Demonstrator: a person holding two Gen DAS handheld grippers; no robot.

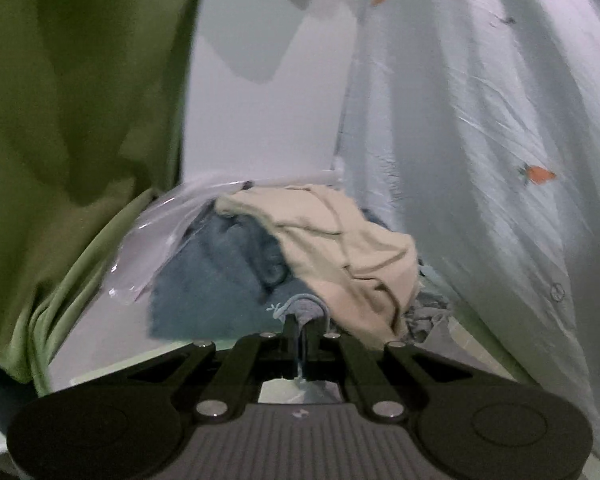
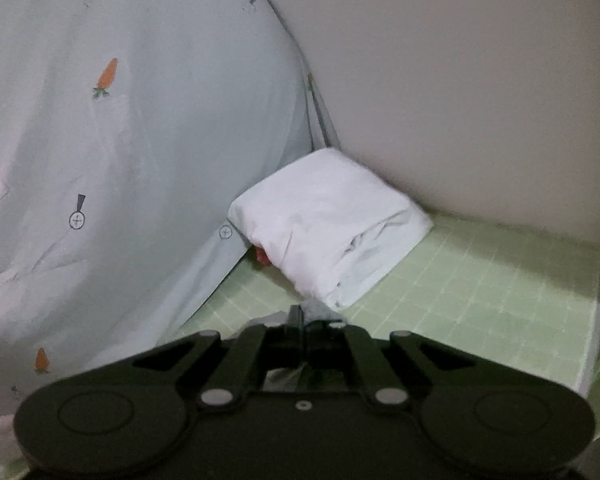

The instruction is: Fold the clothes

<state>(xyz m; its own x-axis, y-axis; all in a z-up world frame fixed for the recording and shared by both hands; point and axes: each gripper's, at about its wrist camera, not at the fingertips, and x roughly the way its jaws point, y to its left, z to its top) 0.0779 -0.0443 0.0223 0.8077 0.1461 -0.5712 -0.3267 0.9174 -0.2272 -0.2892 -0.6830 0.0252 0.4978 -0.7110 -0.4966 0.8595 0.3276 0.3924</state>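
In the left wrist view my left gripper point(image 1: 302, 322) is shut on the edge of a grey-blue garment point(image 1: 306, 305) with a small pale print; most of that garment is hidden under the gripper. Behind it lies a heap of clothes: a beige garment point(image 1: 340, 240) over a blue fleecy one point(image 1: 220, 272). In the right wrist view my right gripper point(image 2: 302, 317) is shut on a fold of grey cloth point(image 2: 320, 311), which looks like the same garment, above the green gridded mat point(image 2: 480, 288). A folded white cloth point(image 2: 328, 224) rests on the mat just beyond.
A pale sheet with carrot prints point(image 1: 480, 140) point(image 2: 120, 140) hangs between the two views. A green cloth point(image 1: 72, 120) drapes at the far left. A clear plastic bag point(image 1: 148, 240) lies beside the heap. A plain wall point(image 2: 460, 100) closes the back.
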